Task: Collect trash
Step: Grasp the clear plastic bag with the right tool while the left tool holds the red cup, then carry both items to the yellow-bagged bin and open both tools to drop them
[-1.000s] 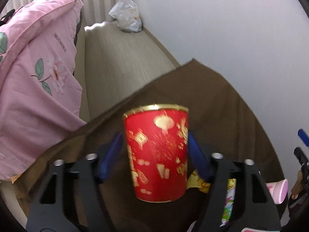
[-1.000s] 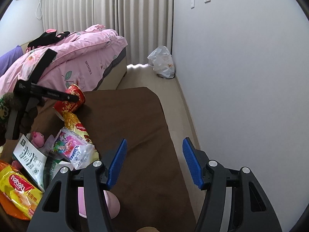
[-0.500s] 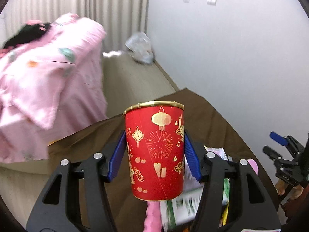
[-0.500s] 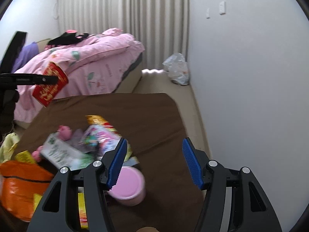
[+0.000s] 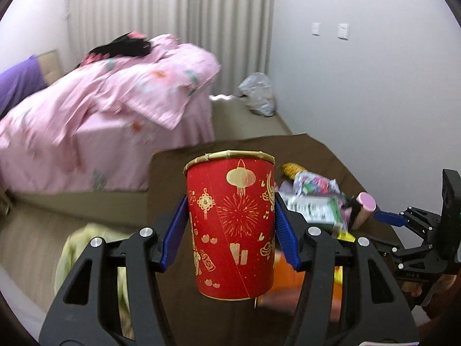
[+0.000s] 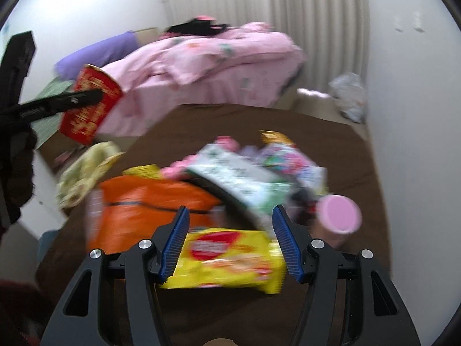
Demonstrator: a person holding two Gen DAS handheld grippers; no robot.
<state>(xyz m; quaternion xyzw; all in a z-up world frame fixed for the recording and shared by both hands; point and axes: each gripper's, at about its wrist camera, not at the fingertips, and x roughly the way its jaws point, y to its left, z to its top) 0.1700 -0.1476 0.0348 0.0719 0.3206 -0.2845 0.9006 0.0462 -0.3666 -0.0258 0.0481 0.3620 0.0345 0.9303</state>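
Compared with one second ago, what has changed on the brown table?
The left gripper, shut on the red paper cup with gold prints, carried it up and off the brown table, toward the pink bed. The right gripper swung over the yellow snack packet, open and empty as before.

Your left gripper point(image 5: 232, 229), black angular frame, ribbed blue pads, round silver screws at the finger joints, your right gripper point(image 6: 230, 243) built alike, dark fuzzy sleeve point(image 6: 17, 178) behind the left rig
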